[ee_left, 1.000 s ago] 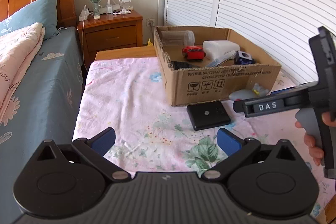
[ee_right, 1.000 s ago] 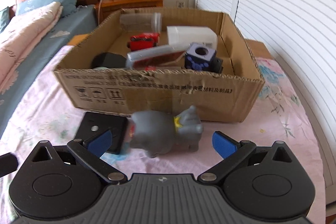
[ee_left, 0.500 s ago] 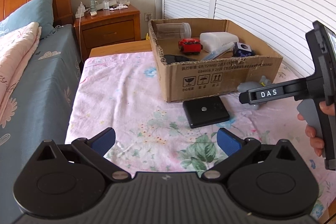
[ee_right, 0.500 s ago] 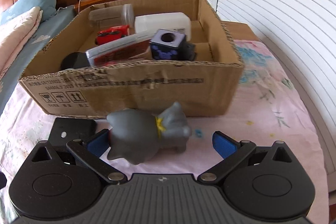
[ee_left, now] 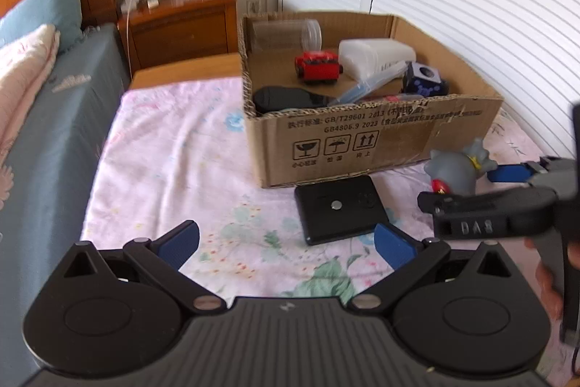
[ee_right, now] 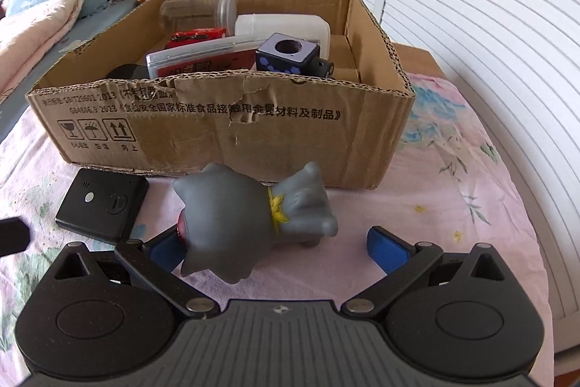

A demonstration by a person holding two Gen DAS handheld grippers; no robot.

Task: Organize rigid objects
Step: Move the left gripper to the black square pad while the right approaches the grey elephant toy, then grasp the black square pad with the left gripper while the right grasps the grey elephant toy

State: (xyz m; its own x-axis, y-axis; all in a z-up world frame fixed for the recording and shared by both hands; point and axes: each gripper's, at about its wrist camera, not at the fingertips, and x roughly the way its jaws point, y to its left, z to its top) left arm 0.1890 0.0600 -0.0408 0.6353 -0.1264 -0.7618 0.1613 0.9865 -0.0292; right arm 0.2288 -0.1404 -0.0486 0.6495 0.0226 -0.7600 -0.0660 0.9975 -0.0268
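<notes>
The right gripper is spread wide around a grey cat figurine lying on the floral sheet just before the cardboard box, beside a black square device. The left gripper hovers open, holding nothing.

Cardboard box front wall reads "GB/T29601 2013", "GB4806.9 2023", Chinese txt "食品安全国家标准食品接触用金属材料及制品", + 3 handling pictograms w/ captions "小心轻放", "怕湿", "向上"; right gripper arm reads "DAS".
</notes>
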